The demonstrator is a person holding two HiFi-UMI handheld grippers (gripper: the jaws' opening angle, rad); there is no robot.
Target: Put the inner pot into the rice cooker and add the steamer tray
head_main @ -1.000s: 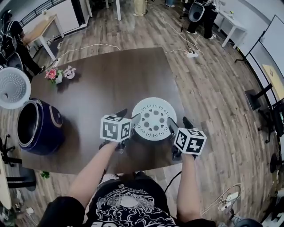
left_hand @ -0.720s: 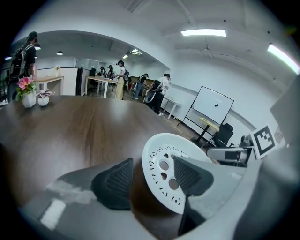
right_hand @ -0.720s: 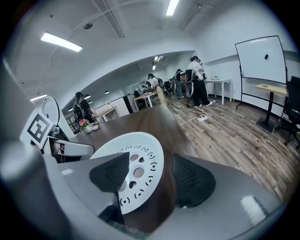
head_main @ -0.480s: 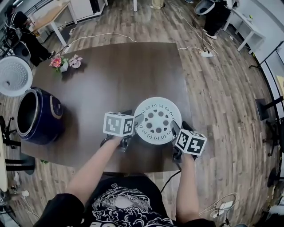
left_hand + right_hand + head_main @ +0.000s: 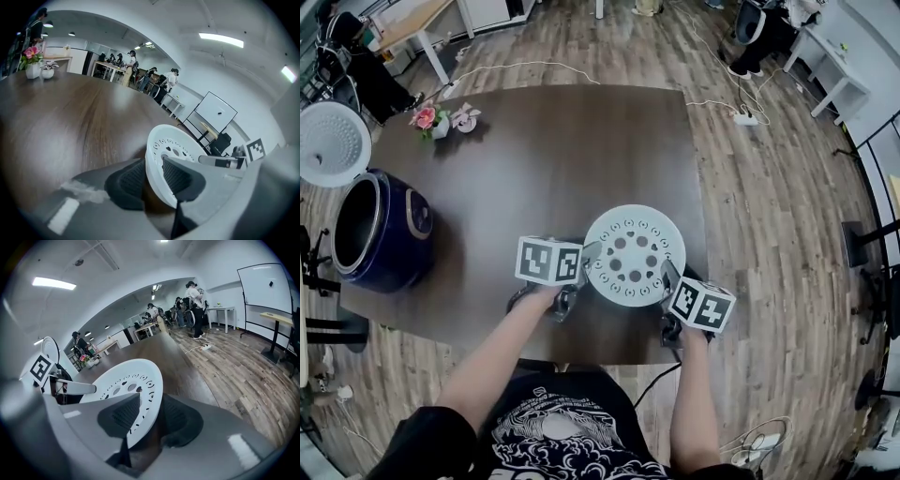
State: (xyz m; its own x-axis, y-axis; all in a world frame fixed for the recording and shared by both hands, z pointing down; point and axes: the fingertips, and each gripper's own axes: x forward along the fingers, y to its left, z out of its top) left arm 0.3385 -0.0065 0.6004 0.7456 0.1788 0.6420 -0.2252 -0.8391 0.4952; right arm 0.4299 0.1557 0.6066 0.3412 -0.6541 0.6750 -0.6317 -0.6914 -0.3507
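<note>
Head view: left gripper (image 5: pixel 584 259) and right gripper (image 5: pixel 668 273) jaws just closing, each pinching opposite rims of steamer tray (image 5: pixel 634 253); lift both together, level, toward rice cooker (image 5: pixel 401 246)

Both grippers have sunk toward the dark wooden surface (image 5: pixel 534 159) and drawn in on the round white perforated plastic steamer tray (image 5: pixel 635 253). The left gripper (image 5: pixel 584 262), a second ago held just off the tray's left edge with its jaws spread wider, now straddles that rim. Its jaws have just been closing onto it. The right gripper (image 5: pixel 667 277) has likewise dropped to the near right rim, its jaws just closing, one over the holed top, one outside.
</note>
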